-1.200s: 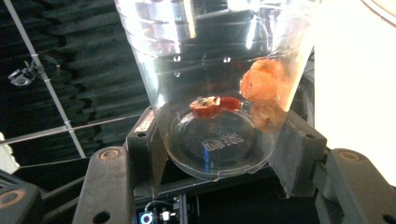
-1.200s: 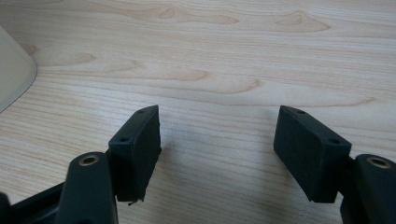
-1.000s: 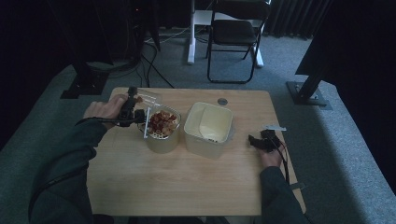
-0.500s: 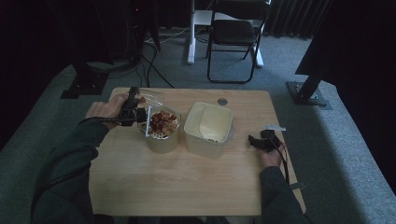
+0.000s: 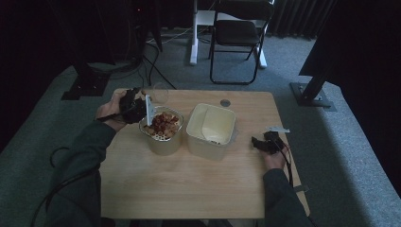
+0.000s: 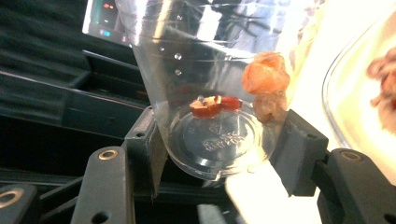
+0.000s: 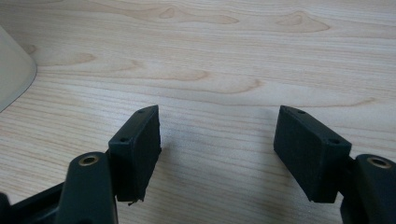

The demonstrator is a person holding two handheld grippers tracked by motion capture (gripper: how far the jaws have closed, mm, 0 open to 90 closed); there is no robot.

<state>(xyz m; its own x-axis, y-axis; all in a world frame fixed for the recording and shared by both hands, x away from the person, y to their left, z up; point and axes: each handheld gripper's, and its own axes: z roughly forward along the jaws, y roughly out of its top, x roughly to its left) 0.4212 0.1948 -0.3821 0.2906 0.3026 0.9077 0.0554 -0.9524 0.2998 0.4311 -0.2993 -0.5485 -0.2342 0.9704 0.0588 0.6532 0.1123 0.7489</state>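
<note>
My left gripper (image 5: 137,109) is shut on the base of a clear plastic cup (image 5: 159,93), tilted over a round bowl (image 5: 161,142) heaped with reddish-brown food. In the left gripper view the cup (image 6: 210,70) lies on its side between the pads, with an orange dried piece (image 6: 265,74) and red bits (image 6: 210,106) stuck inside. A white strip (image 5: 149,109) stands by the jaws. My right gripper (image 5: 256,142) rests on the table at the right, and in its own view the right gripper (image 7: 217,144) is open over bare wood.
A square white container (image 5: 211,130) sits right of the bowl, with its corner (image 7: 14,70) showing in the right gripper view. A small dark disc (image 5: 225,102) lies near the far edge and a white scrap (image 5: 279,128) near the right edge. A chair (image 5: 236,33) stands beyond the table.
</note>
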